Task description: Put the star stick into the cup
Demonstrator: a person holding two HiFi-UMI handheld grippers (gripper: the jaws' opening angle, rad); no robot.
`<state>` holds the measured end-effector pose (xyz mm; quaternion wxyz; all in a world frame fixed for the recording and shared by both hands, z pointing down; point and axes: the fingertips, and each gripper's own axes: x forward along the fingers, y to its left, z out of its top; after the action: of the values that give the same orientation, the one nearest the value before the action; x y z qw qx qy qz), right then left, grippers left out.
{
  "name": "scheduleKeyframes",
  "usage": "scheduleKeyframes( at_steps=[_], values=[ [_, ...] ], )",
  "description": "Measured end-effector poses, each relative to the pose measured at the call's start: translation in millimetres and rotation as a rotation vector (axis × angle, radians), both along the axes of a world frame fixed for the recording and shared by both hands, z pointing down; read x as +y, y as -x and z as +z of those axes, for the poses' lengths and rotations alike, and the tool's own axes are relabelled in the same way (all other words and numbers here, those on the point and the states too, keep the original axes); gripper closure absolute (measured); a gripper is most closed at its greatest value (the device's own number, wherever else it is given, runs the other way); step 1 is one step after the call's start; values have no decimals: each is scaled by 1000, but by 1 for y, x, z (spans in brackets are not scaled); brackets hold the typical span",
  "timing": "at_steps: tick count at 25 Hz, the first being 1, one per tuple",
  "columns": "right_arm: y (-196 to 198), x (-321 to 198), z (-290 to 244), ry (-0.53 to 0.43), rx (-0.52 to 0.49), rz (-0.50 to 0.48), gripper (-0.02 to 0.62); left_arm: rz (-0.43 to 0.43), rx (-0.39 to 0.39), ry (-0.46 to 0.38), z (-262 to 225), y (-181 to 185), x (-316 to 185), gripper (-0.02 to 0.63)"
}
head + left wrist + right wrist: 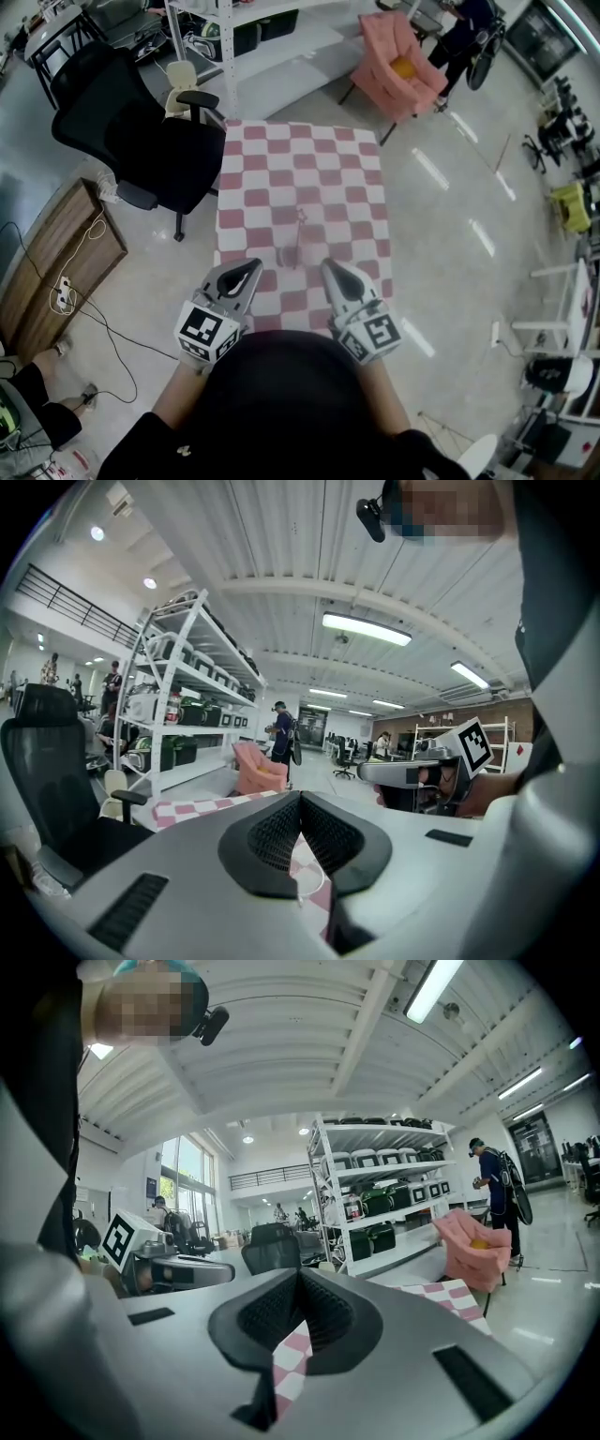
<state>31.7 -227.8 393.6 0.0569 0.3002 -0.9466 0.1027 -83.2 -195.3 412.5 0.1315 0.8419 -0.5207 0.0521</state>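
A clear cup [290, 255] stands on the pink and white checkered table [281, 169], near its front edge. A thin pale star stick [300, 217] lies on the cloth just beyond the cup. My left gripper [249, 269] is held at the cup's near left and my right gripper [329, 268] at its near right, both above the table's front edge. Each is shut with nothing between its jaws. In the left gripper view the jaws [300, 803] meet, and a curved clear rim, likely the cup [317, 892], shows below them. In the right gripper view the jaws [300, 1279] meet over the cloth.
A black office chair [141, 131] stands at the table's left. A pink armchair [401, 61] and a white shelf rack [202, 28] are beyond the table. A wooden board [56, 262] and cables lie on the floor at the left.
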Motion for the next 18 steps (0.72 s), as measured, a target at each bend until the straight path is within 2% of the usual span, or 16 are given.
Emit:
scheduleKeyframes(
  at_steps=[18],
  values=[
    [-16,13,-2,7,-26,64,575,40,-3,-10,-7,-10,8,566]
  ],
)
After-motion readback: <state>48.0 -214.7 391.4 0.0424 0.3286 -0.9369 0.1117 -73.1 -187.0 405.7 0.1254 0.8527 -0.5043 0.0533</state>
